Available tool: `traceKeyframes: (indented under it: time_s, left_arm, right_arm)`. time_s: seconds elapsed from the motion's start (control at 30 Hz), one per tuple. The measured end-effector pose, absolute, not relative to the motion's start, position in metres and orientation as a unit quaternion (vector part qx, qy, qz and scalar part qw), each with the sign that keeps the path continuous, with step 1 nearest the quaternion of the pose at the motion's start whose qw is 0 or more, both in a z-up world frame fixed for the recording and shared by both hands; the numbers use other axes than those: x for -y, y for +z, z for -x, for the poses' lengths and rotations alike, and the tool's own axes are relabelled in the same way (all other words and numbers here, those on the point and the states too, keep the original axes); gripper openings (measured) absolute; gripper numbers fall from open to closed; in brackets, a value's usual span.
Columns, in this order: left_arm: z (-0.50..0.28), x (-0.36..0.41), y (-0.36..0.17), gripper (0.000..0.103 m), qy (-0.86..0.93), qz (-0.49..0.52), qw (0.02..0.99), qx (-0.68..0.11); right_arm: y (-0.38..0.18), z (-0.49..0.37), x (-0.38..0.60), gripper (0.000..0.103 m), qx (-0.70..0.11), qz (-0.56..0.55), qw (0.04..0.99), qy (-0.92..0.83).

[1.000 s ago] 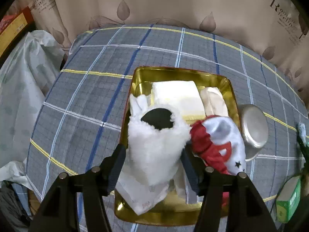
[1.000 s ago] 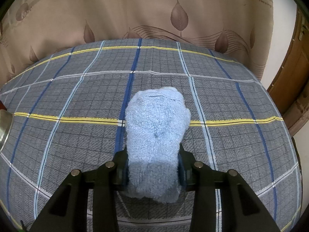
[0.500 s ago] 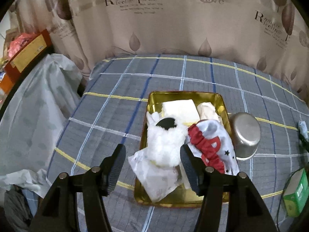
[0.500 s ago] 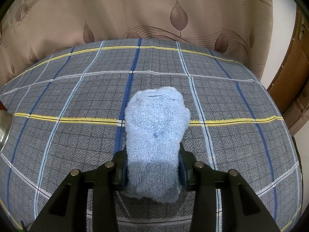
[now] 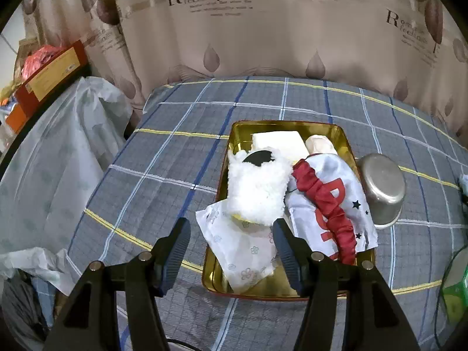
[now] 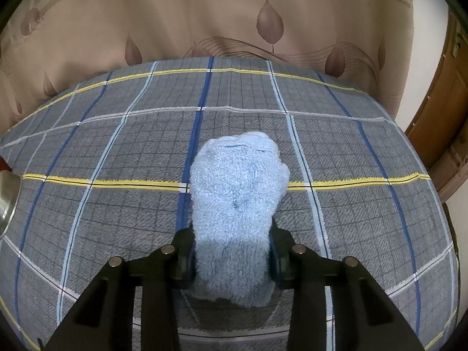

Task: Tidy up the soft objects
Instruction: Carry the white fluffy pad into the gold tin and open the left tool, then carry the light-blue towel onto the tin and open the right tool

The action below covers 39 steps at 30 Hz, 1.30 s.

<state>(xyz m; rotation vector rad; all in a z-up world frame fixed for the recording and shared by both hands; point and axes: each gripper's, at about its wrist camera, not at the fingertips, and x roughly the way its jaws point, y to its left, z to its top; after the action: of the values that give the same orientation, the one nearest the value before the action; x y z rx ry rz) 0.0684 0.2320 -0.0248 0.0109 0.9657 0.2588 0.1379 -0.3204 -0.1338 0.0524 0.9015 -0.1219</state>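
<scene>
In the left wrist view a gold tray (image 5: 348,143) sits on the plaid cloth. It holds a white fluffy item (image 5: 256,188), a white floral cloth (image 5: 239,248), a red-and-white garment (image 5: 330,204), a cream block (image 5: 278,143) and a cream roll (image 5: 320,144). My left gripper (image 5: 231,247) is open and empty, raised above the tray's near end. In the right wrist view my right gripper (image 6: 232,253) is shut on a light blue fluffy towel (image 6: 237,193) that rests on the table.
A steel bowl (image 5: 380,187) stands right of the tray; its edge shows in the right wrist view (image 6: 7,201). A green box (image 5: 456,295) is at the right edge. White plastic sheeting (image 5: 58,161) and boxes (image 5: 46,79) lie left of the table. Curtains hang behind.
My left gripper let go of the white fluffy item and pulled up and back from the tray. The right gripper and blue towel have not moved.
</scene>
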Motion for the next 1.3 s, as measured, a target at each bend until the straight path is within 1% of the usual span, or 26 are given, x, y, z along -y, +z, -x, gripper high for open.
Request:
traceKeyframes:
  time_s: [0.2,0.37,0.53,0.7,0.97,1.3]
  left_arm:
    - [-0.063,-0.233,-0.029,0.06,0.142,-0.014,0.88,-0.452]
    - [-0.057,-0.237,-0.031,0.06,0.147,-0.01,0.884,-0.443]
    - [-0.05,-0.24,-0.032,0.06,0.172,-0.02,0.886,-0.43]
    - [-0.046,-0.247,-0.033,0.06,0.172,-0.007,0.886,-0.43]
    - [-0.04,-0.255,-0.028,0.06,0.175,0.009,0.89,-0.422]
    - [-0.037,-0.267,-0.027,0.06,0.183,0.03,0.887,-0.423]
  right_arm:
    - [-0.13,-0.142,0.316,0.028,-0.448,-0.017,0.892,-0.059]
    - [-0.121,-0.143,0.309,0.027,-0.452,-0.005,0.89,-0.062]
    - [-0.099,-0.145,0.289,0.027,-0.445,0.019,0.894,-0.055]
    - [-0.064,-0.148,0.266,0.027,-0.43,0.014,0.902,-0.032]
    - [-0.014,-0.145,0.208,0.027,-0.397,0.024,0.917,0.023]
    - [0.003,-0.131,0.099,0.027,-0.386,0.04,0.911,0.14]
